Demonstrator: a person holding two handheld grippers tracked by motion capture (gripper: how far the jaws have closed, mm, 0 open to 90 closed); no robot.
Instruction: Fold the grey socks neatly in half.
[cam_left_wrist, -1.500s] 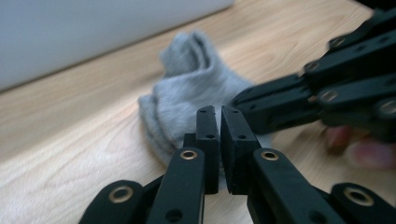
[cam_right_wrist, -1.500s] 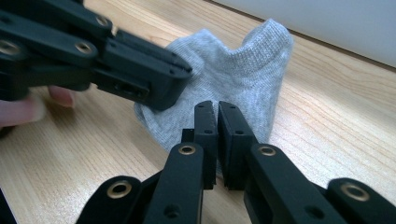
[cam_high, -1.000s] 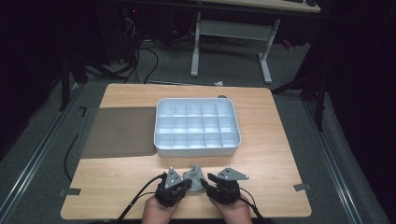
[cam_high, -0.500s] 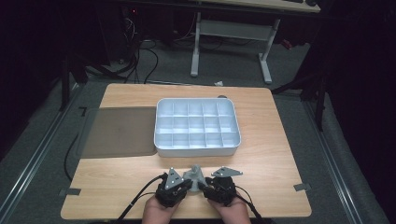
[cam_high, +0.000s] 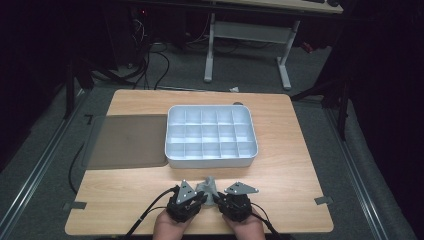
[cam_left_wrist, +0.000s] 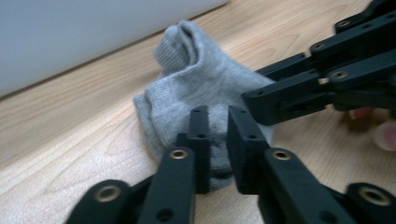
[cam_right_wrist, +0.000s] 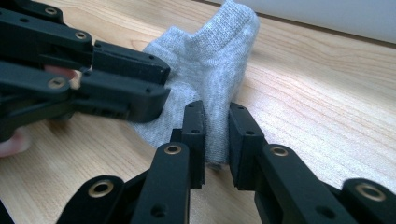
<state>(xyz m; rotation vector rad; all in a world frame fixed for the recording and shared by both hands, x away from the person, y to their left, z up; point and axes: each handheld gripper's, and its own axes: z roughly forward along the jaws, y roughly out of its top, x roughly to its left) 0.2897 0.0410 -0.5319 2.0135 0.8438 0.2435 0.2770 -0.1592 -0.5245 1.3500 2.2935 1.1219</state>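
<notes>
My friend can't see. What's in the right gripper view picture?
Two black jaws of the right gripper pinch a fold of a grey sock lying on a wooden table. The left gripper grips the sock from the side.

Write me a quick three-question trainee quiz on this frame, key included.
1. True or false: the grey sock lies inside the white divided tray.
2. What does the right gripper pinch?
A. cable
B. sock
C. tray rim
3. Name the dark flat thing left of the tray.

Key:
1. False: it sits on the wooden table, nearer the person than the tray.
2. B; the left gripper grips it too.
3. A dark mat.
</notes>
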